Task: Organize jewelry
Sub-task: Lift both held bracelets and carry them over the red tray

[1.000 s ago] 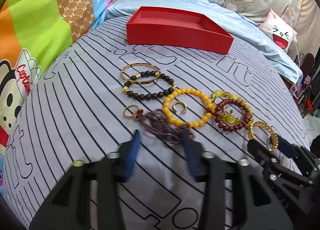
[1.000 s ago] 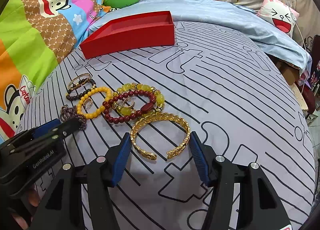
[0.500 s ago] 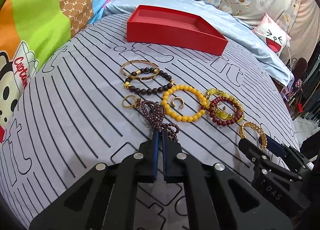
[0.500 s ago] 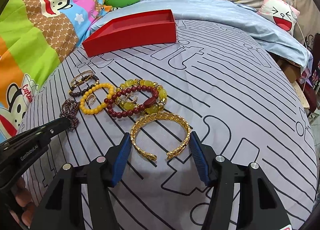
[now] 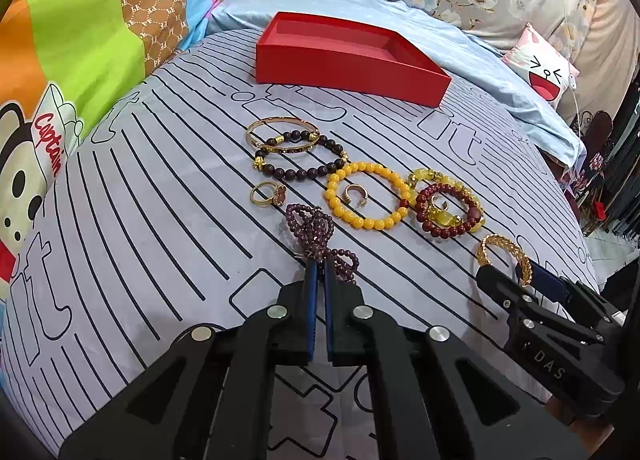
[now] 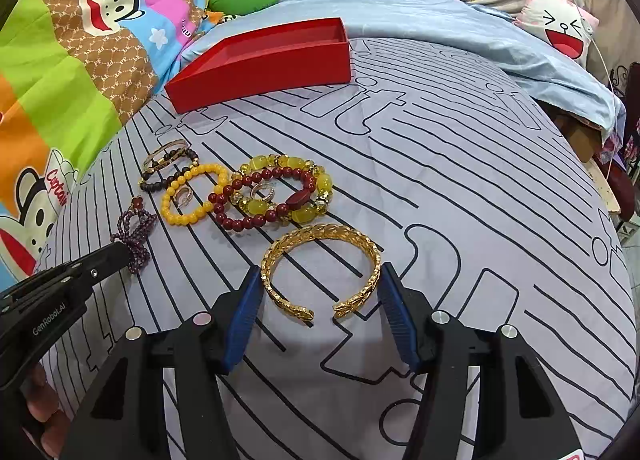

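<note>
Left claw [image 5: 319,265] pinched on purple bead strand [image 5: 310,225] trailing away, right claw [image 6: 320,284] open astride gold cuff [image 6: 320,260], gap toward camera.

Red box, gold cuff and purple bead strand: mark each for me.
red box [image 5: 344,64], left wrist view, near side wall.
gold cuff [image 6: 320,235], right wrist view, far arc of the band.
purple bead strand [image 5: 310,222], left wrist view, bunched loops beyond the shut fingers.
</note>
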`<action>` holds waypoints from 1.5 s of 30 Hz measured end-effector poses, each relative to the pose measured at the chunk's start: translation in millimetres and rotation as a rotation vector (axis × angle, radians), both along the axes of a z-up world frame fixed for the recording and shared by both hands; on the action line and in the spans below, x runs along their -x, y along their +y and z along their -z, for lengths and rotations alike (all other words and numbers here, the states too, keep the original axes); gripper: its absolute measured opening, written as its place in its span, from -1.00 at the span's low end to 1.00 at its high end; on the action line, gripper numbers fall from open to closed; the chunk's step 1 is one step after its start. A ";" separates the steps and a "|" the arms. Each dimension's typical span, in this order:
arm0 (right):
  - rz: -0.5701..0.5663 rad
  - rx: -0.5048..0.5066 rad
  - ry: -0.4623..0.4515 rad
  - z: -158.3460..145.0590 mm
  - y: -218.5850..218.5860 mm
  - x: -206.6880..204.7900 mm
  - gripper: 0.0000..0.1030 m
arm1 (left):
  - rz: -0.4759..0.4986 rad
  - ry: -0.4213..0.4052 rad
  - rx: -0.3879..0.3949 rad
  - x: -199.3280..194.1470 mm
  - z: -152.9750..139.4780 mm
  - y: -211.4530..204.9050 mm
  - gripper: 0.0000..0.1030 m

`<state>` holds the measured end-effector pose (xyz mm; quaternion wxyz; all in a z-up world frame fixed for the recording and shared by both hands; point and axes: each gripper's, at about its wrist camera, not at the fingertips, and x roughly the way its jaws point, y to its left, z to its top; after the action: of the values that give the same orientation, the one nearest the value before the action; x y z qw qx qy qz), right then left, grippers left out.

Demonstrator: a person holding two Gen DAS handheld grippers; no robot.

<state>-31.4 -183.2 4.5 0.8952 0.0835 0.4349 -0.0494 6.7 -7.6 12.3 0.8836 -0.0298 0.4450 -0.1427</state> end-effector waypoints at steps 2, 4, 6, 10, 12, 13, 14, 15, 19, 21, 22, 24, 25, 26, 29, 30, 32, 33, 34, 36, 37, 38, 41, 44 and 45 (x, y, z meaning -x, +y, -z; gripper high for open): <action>0.006 -0.006 -0.012 -2.9 -1.2 1.3 0.10 | 0.001 -0.004 0.003 0.8 -2.2 0.3 -0.94; 0.004 -0.007 -0.020 -6.2 -2.0 1.4 0.10 | 0.003 -0.013 0.006 1.5 -6.1 0.2 -0.94; 0.001 -0.008 -0.027 -10.5 -2.4 0.2 0.10 | 0.011 -0.022 0.012 2.1 -11.7 -0.5 -0.94; -0.004 -0.022 -0.048 -22.0 -5.0 -3.0 0.10 | 0.025 -0.044 0.020 2.1 -24.4 -3.1 -0.94; -0.005 -0.030 -0.058 -28.3 -6.1 -6.1 0.10 | 0.031 -0.056 0.022 0.2 -31.4 -4.8 -0.94; -0.006 -0.037 -0.063 -32.0 -7.2 -8.2 0.10 | 0.035 -0.062 0.024 -1.5 -35.1 -4.7 -0.94; -0.009 -0.043 -0.069 -35.7 -8.2 -10.6 0.10 | 0.039 -0.071 0.027 -3.4 -39.7 -5.5 -0.94; -0.011 -0.045 -0.074 -38.7 -8.5 -13.2 0.10 | 0.041 -0.077 0.028 -5.2 -42.6 -5.9 -0.94; -0.033 -0.034 -0.108 -54.9 -8.7 -30.4 0.10 | 0.057 -0.113 0.024 -18.5 -58.8 -11.2 -0.94; -0.044 -0.031 -0.124 -62.2 -9.0 -41.2 0.10 | 0.064 -0.133 0.030 -30.3 -68.5 -14.0 -0.94; -0.050 -0.032 -0.133 -66.6 -9.5 -49.4 0.10 | 0.065 -0.146 0.031 -36.3 -73.4 -15.3 -0.94; -0.060 -0.039 -0.148 -74.4 -11.7 -67.4 0.10 | 0.067 -0.173 0.031 -50.7 -83.9 -18.7 -0.94; -0.062 -0.037 -0.154 -77.6 -12.5 -74.0 0.10 | 0.066 -0.183 0.030 -59.2 -88.2 -20.5 -0.94; -0.066 -0.033 -0.159 -80.3 -12.7 -82.7 0.10 | 0.067 -0.191 0.032 -67.3 -91.9 -22.2 -0.94; -0.090 -0.040 -0.168 -88.4 -13.8 -115.1 0.10 | 0.066 -0.215 0.027 -100.5 -102.5 -29.8 -0.94; -0.101 -0.045 -0.171 -91.7 -14.4 -131.4 0.10 | 0.062 -0.220 0.020 -109.1 -104.0 -31.7 -0.94; -0.113 -0.048 -0.176 -96.1 -15.7 -156.1 0.10 | 0.059 -0.227 0.017 -129.0 -107.7 -34.4 -0.94; -0.119 -0.049 -0.175 -97.5 -15.6 -167.5 0.10 | 0.053 -0.228 0.013 -145.4 -109.1 -37.2 -0.94; -0.126 -0.048 -0.172 -98.0 -16.1 -181.3 0.10 | 0.052 -0.228 0.012 -154.4 -109.6 -38.0 -0.94; -0.131 -0.044 -0.161 -97.1 -17.0 -207.4 0.10 | 0.045 -0.222 0.010 -180.2 -108.7 -41.8 -0.94; -0.132 -0.047 -0.154 -96.0 -18.7 -221.4 0.10 | 0.044 -0.218 0.006 -196.0 -107.3 -44.8 -0.94; -0.131 -0.054 -0.145 -94.6 -20.9 -236.3 0.10 | 0.039 -0.214 -0.003 -210.5 -105.3 -47.7 -0.94; -0.128 -0.073 -0.114 -86.8 -28.4 -274.2 0.10 | 0.038 -0.195 -0.013 -249.3 -98.9 -54.0 -0.94; -0.127 -0.085 -0.078 -78.1 -34.3 -309.3 0.10 | 0.031 -0.182 -0.017 -283.2 -93.9 -59.4 -0.94; -0.128 -0.087 -0.067 -76.2 -35.2 -319.2 0.10 | 0.033 -0.173 -0.015 -294.2 -91.6 -61.3 -0.94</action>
<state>287.8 -218.4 80.7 0.9062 0.0957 0.4107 0.0298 300.9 -68.8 103.9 0.9164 -0.0034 0.3687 -0.1558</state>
